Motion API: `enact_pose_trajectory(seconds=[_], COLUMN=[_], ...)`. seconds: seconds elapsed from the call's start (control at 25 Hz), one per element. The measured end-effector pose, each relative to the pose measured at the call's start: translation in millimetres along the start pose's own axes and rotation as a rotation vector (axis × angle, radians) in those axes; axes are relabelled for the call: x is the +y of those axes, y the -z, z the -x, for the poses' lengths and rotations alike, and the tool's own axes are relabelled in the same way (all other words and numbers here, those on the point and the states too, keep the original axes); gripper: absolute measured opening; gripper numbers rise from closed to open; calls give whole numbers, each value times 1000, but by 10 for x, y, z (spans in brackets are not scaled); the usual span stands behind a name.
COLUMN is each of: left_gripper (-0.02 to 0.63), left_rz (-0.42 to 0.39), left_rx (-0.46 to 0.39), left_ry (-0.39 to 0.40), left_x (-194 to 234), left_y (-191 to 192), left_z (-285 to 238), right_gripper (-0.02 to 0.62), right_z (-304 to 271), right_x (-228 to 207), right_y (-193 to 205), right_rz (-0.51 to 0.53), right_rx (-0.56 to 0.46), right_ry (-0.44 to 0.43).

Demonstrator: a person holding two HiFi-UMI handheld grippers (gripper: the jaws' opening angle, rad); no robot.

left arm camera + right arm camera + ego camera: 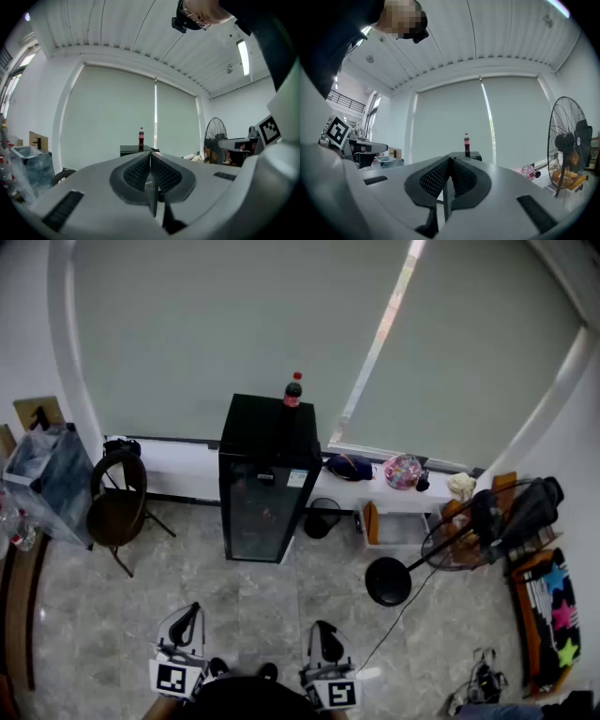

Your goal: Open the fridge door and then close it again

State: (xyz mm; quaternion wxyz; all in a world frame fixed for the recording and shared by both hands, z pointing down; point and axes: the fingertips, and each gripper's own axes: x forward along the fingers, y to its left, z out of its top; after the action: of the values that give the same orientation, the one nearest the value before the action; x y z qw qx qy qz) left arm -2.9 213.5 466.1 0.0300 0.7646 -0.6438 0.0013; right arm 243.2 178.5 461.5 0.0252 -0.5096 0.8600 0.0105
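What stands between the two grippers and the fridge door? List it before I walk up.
Nothing visible does. Only floor lies between the left gripper, the right gripper and the fridge door. The chair stands off to the left of that path, the fan base off to the right.

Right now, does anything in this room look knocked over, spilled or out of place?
Nothing is spilled or toppled. The one mild oddity is a cola bottle standing upright on top of the black fridge rather than inside it. The fridge door looks shut, and the fan stands upright.
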Motion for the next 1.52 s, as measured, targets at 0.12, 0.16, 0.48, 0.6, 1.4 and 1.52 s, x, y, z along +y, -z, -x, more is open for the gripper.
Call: enact_pose_trajectory(seconds=[0.12, 0.16, 0.48, 0.6, 1.4, 1.52], left_gripper=[10, 10, 9, 11, 247, 304], left_rz=[-9, -11, -31, -45, -108, -113], left_rx=[2, 3, 3, 3, 38, 36], left_ry=[2, 5, 34, 42, 24, 4], left_x=[9, 6, -64, -79, 28, 87], left_y=[-3, -1, 24, 31, 94, 89], left_z=[6, 10, 42, 42, 111, 119], right_gripper=[11, 11, 11, 11, 211, 269], right_z=[-10, -9, -7, -6, 52, 52], right_x=[27, 38, 138, 147, 124, 121], right_y=[10, 13, 37, 3, 147, 172], right_rz=[-1, -3, 10, 5, -2, -4], right_rx=[0, 0, 11, 5, 58, 82], right_ry=[-4, -7, -49, -45, -14, -8])
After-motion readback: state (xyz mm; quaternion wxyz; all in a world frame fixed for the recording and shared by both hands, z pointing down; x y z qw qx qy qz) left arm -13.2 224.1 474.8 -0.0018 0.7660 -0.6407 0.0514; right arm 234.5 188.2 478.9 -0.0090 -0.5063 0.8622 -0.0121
